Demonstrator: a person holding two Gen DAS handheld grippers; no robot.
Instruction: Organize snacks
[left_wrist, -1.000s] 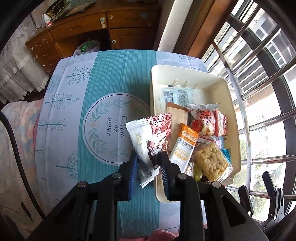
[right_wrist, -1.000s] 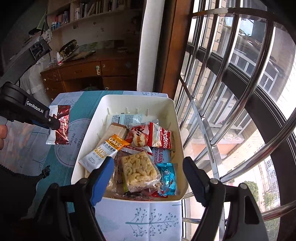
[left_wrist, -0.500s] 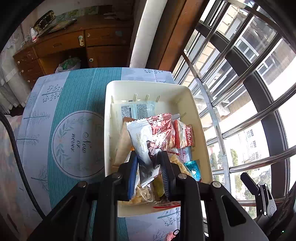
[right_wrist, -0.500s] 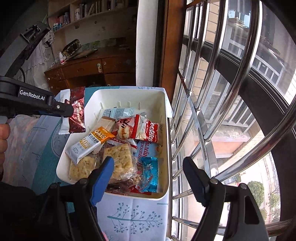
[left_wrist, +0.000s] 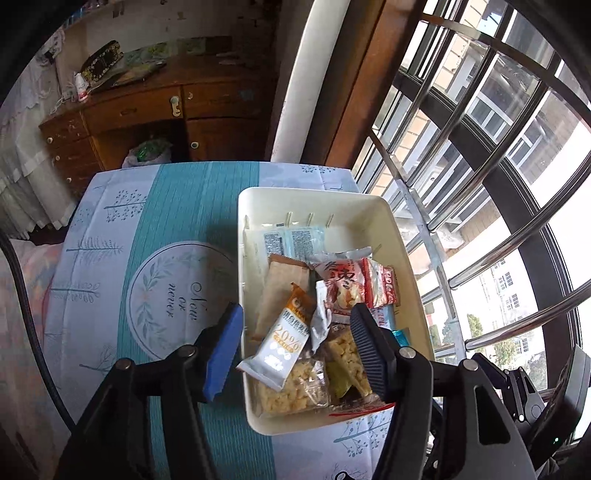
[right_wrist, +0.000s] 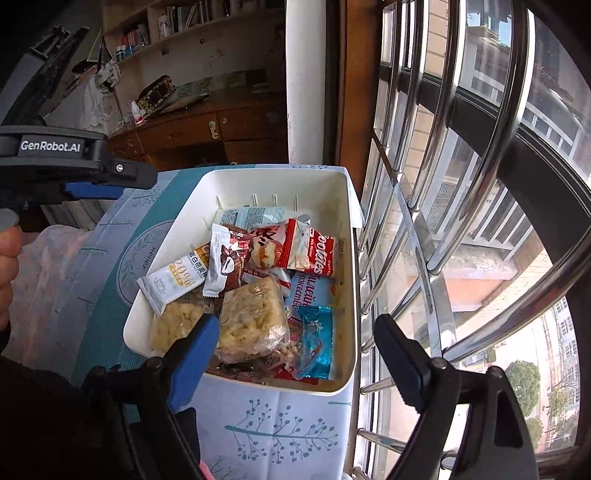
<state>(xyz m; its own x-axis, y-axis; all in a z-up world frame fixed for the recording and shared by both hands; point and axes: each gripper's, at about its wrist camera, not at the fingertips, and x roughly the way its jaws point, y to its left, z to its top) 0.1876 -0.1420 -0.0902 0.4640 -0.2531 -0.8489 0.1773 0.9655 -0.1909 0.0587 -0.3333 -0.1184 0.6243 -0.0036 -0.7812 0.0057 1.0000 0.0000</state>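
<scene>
On the teal and pale tablecloth by the barred window we see a cream tub heaped with snacks; it sits at the right edge of the cloth, close to the window bars. Above it we hold the left gripper, whose jaws have just been opening and now stand spread with nothing pinched between them; the blue pad hangs over the tub's left rim and the black one over the heap. Just under that gap lies the red and white packet, loose on top of the pile, its white end pointing toward the near side; in the left view we see it only edge-on as a silvery strip. Beside it on the left rests an orange and white bar marked with a percentage; below both lie two clear bags of puffed rice cake. Further right we see a red cookie packet, a pale blue wrapper and a shiny blue one; at the far end a flat white sachet leans on the wall. Our right gripper hovers over the tub's near edge, its jaws spread wide and having just been opening further, holding nothing. Far off stands a wooden desk.
</scene>
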